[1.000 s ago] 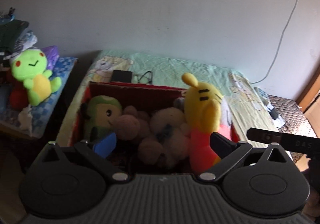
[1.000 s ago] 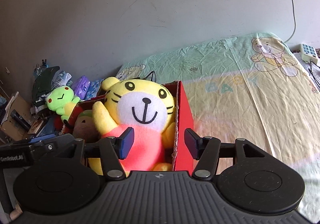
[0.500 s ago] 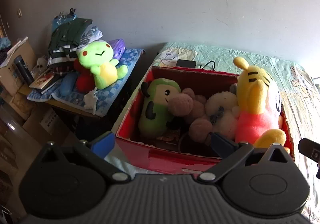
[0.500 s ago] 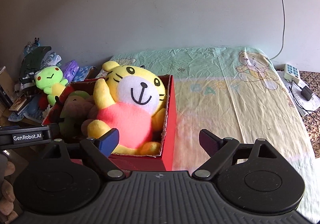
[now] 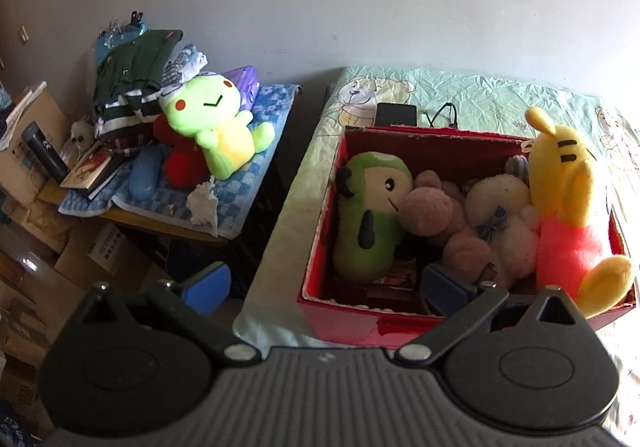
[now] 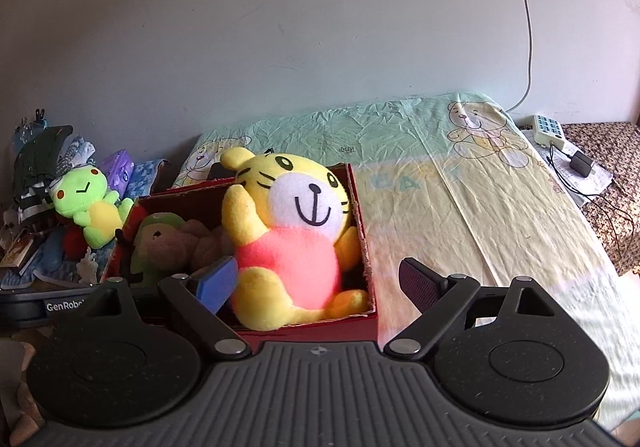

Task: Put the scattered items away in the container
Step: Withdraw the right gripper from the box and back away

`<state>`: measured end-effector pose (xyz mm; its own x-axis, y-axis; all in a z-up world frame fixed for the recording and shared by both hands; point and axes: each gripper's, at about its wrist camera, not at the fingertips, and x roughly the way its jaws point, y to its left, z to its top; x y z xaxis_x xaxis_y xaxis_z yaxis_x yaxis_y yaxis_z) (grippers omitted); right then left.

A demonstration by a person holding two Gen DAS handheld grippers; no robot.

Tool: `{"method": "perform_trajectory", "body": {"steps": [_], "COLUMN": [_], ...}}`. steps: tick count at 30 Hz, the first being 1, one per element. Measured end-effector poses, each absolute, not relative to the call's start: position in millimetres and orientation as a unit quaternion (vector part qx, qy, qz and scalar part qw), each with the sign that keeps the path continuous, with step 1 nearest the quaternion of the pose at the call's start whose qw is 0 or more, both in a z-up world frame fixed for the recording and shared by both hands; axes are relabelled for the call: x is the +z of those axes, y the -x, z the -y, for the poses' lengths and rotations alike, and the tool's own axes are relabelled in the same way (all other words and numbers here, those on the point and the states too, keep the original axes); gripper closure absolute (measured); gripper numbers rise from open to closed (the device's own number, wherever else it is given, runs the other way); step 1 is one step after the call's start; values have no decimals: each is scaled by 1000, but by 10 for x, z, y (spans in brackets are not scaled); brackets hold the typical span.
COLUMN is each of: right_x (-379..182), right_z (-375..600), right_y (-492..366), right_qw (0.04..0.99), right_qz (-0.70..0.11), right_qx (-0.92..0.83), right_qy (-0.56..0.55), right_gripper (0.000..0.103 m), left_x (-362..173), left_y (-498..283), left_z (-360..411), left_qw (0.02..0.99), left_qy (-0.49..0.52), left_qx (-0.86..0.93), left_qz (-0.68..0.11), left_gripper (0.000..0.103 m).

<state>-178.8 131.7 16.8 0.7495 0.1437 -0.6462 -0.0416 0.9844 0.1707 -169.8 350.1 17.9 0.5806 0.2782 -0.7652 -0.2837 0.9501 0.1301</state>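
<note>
Bed: I see the bed point(image 6: 460, 183) under a pale green and yellow sheet with bear prints, running along the far wall.
Red box: the red box point(image 5: 352, 321) sits on the bed at its left end, open at the top and packed with soft toys.
Side tabletop: left of the bed, a low tabletop point(image 5: 168, 225) under a blue checked cloth carries folded clothes, books and toys.
Tiger plush: the yellow tiger plush point(image 6: 296, 239) in a pink top sits upright in the right near corner of the box, head above the rim.
Frog plush: a bright green frog plush point(image 5: 218, 125) lies on the checked cloth, outside the box, leaning on a red toy.
Green plush: a green plush point(image 5: 370, 215) with a cream face stands at the left end of the box.
Brown and cream plush: a brown plush point(image 5: 436, 211) and a cream plush point(image 5: 502, 211) are wedged between the green one and the tiger.
Left gripper: my left gripper point(image 5: 326, 285) is spread wide and holds nothing; it hangs over the near left corner of the box.
Right gripper: my right gripper point(image 6: 316, 285) is also wide and empty, just near of the tiger, its left finger in front of the box.
Power strip: a white power strip point(image 6: 550, 131) lies far right, beside the bed.
</note>
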Motion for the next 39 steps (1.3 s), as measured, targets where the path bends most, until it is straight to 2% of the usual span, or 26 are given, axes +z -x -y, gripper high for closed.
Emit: {"method": "perform_trajectory", "body": {"steps": [6, 12, 24, 39], "right_x": [96, 88, 165, 57], "right_z": [-1646, -1827, -1927, -1651], "right_y": [1855, 1883, 1761, 1664], "right_qw": [929, 927, 921, 915], "right_qz": [-359, -363, -380, -397], "right_qx": [32, 14, 28, 38], "right_qy": [-83, -91, -82, -62], "right_gripper": [18, 18, 20, 20], "left_x": [141, 49, -43, -27], "left_y": [1680, 1629, 1616, 1623], "left_z": [-3792, -3917, -3918, -3671], "left_qw": [894, 891, 873, 873], "left_qy": [-4, -6, 4, 15], "left_qx": [126, 110, 111, 134], "left_qz": [-430, -440, -475, -468], "left_gripper": [1, 1, 1, 1]}}
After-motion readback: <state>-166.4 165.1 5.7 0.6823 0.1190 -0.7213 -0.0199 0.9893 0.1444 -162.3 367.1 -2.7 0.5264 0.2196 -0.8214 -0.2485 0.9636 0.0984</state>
